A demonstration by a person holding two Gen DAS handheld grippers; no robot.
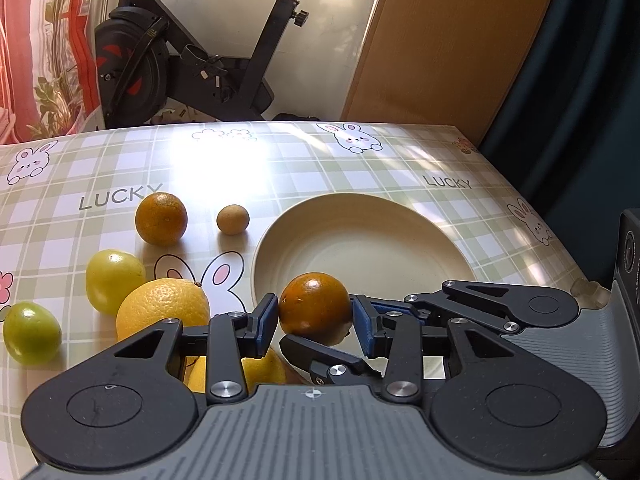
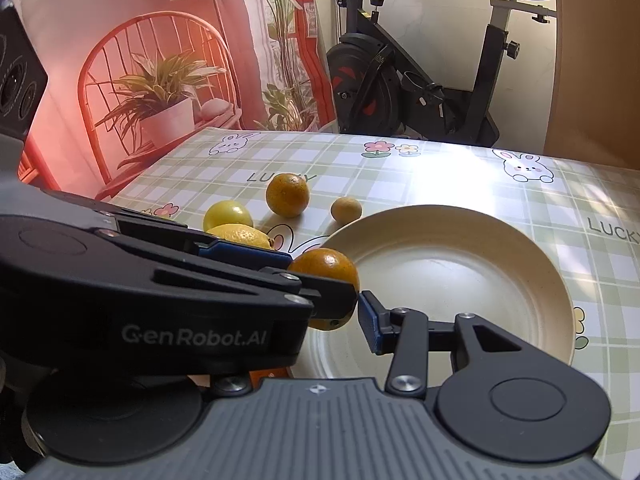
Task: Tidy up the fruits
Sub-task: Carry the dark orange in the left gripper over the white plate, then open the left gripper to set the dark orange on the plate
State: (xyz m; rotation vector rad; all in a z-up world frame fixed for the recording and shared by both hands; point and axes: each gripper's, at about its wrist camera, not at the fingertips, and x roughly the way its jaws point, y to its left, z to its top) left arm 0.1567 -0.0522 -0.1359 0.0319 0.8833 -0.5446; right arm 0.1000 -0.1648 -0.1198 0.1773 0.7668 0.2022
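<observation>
Scene: a table [image 1: 304, 168] under a checked rabbit-print cloth, with a cream plate [image 1: 400, 216] that has no fruit lying in it.
Left gripper [image 1: 314, 320]: its jaws are clamped on an orange [image 1: 314, 308], one blue pad on each side.
Orange's place: in the air over the plate's rim at about 7 o'clock, seen from the left wrist.
Right gripper [image 2: 318, 320]: it reaches in under the left one. One pad [image 2: 368, 320] stands just beside the same orange. The other finger is hidden, so I cannot tell whether it grips anything.
Loose fruit: all on the cloth at the plate's 9 o'clock side: a second orange [image 1: 161, 219], a small tan fruit [image 1: 233, 220], two yellow fruits [image 1: 114, 282], and a green one [image 1: 32, 334] farthest out.
Step in hand: likely carrying the first fruit to the plate.
Next move: probably on toward the plate's centre, at 1 o'clock from the orange, then lower and release gently so it does not roll off. The crossed grippers need room to part.
</observation>
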